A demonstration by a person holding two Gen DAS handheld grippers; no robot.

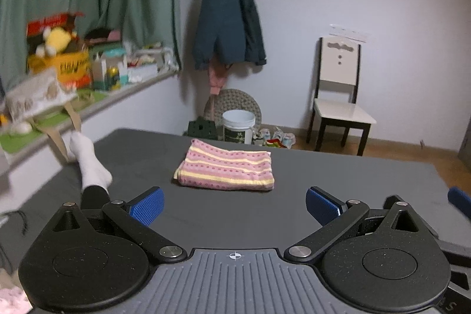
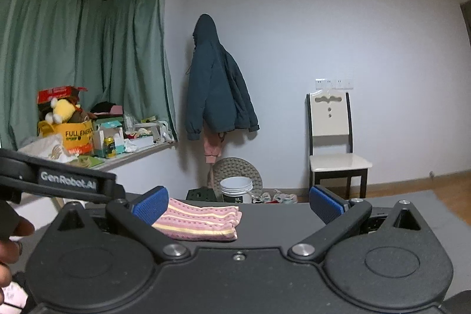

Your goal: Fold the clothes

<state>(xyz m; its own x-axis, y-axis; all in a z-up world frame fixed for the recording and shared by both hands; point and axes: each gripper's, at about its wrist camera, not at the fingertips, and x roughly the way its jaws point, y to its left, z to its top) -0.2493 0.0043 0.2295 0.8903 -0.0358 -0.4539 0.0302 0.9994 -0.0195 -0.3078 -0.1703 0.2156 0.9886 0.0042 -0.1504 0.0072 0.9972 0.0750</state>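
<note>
Pink striped cloth [image 1: 225, 169] lies folded on the mat [image 1: 323, 167] — soft, floppy (pinch a doubled edge); left gripper [image 1: 234, 205] and right gripper [image 2: 238, 208] spread, empty.

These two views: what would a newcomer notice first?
A folded pink striped cloth lies alone on the dark grey table, ahead of both open, empty tongs. Behind it, a dark jacket hangs in the room corner, and a white chair stands by the wall to the right.
</note>
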